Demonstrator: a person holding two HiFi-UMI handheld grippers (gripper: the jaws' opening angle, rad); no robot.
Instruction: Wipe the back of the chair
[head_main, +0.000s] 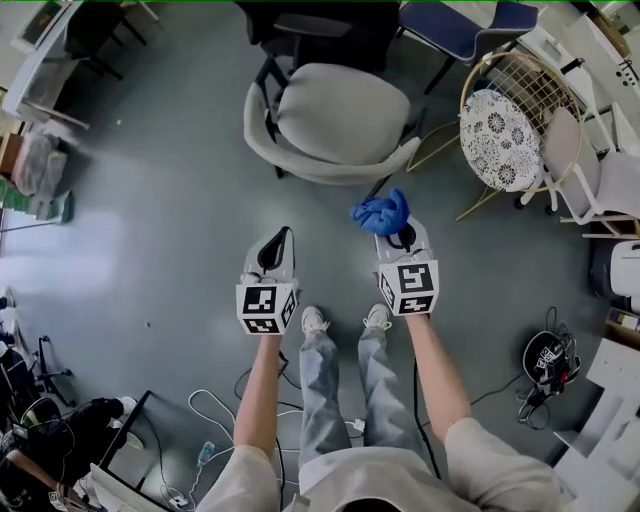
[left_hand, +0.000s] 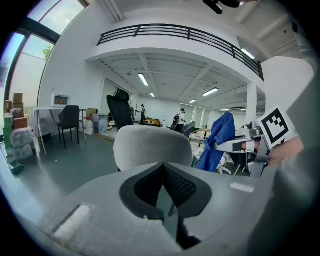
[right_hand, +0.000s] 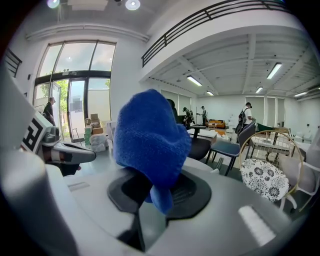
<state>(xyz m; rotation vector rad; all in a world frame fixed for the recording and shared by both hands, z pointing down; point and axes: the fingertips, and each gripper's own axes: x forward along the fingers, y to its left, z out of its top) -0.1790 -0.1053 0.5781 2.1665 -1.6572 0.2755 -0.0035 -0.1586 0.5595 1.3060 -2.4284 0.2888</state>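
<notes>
The right gripper is clamped on a bunched blue cloth. The left gripper has its jaws together on nothing. The grey chair stands at upper centre of the head view, directly ahead of both grippers, with its backrest turned toward the person. The backrest's long axis runs left to right across the frame as a curved band. The cloth sits just below the right end of that band, near it but apart. Judgement: the right gripper is the nearer and needs only a short forward reach, then a sweep leftward along the band.
</notes>
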